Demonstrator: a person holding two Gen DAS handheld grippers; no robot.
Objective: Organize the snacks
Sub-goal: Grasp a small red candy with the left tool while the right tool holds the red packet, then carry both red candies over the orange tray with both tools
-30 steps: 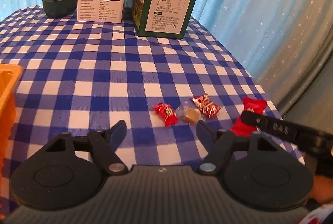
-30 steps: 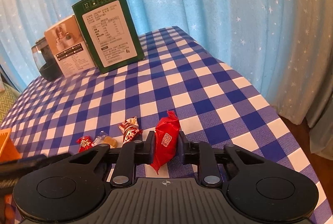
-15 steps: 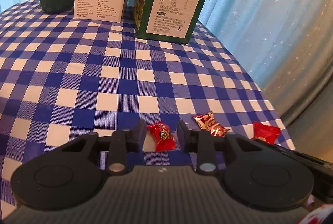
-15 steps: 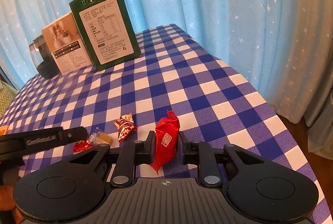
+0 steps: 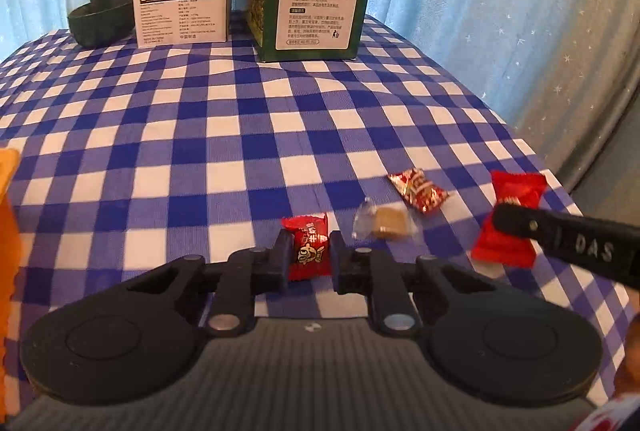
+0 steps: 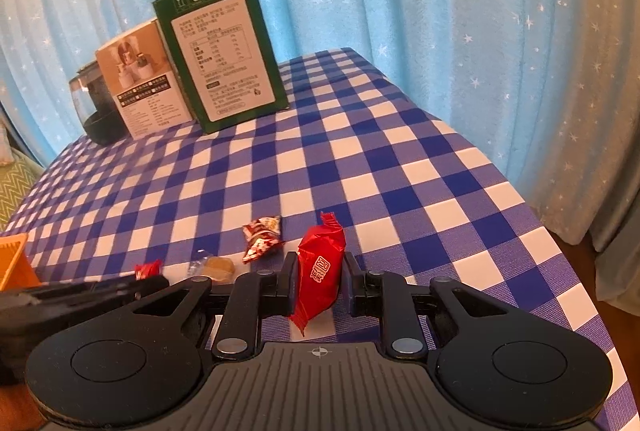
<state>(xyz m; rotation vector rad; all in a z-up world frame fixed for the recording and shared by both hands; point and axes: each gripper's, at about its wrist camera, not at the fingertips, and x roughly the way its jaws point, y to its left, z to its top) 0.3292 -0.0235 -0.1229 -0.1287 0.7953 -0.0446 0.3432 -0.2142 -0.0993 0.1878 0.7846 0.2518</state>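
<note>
Left tool (image 5: 309,257) clamps the small red candy (image 5: 308,245) at the near desk (image 5: 200,151) edge; right tool (image 6: 319,283) holds the larger red packet (image 6: 320,271). Lift both straight up, keeping pressure steady, then carry toward the orange bin (image 5: 8,215) at left.

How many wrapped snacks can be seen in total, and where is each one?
4. Small red candy in the left gripper; large red packet in the right gripper; clear-wrapped brown candy and red-white candy on the tablecloth.
</note>
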